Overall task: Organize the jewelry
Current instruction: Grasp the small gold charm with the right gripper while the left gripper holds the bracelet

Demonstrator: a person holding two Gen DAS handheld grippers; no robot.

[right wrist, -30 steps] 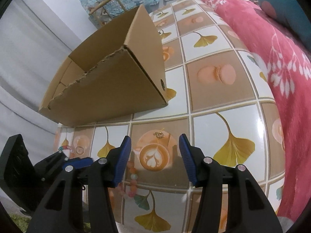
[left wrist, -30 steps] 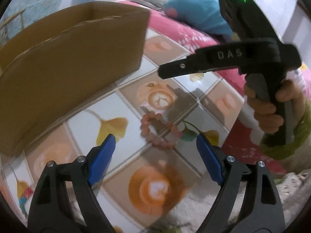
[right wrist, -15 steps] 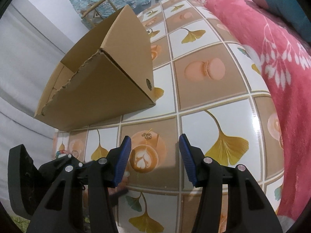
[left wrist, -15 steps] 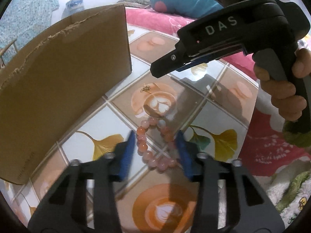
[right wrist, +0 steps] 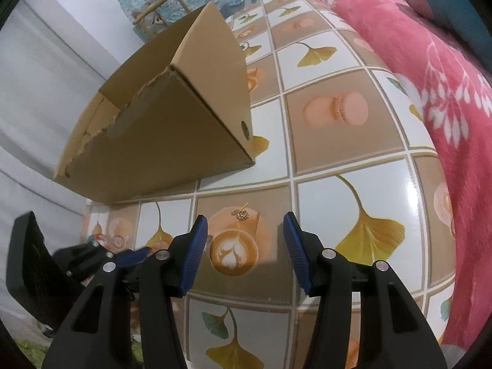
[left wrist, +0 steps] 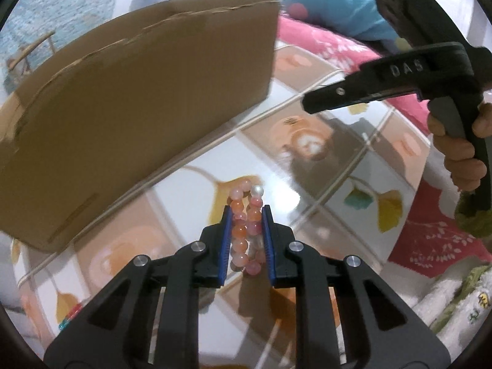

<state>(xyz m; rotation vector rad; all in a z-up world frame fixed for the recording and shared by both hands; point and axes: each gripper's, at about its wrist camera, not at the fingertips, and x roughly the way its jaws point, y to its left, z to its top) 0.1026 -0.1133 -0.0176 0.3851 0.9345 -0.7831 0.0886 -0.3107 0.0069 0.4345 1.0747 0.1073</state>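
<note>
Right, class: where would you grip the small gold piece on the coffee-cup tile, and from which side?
Grip the small gold piece across its knotted cluster, not the thin pin sticking out toward the cardboard box. It lies flat on the table, so probably come from above, jaws straddling the cluster.

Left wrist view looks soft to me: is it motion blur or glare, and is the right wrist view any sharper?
Left wrist view: the cardboard box and table pattern are smeared by motion, with a small glare patch on the table; the bead bracelet between the closing left tongs stays fairly sharp. Right wrist view: crisper, the gold earring readable, with heavy fisheye bending.
</note>
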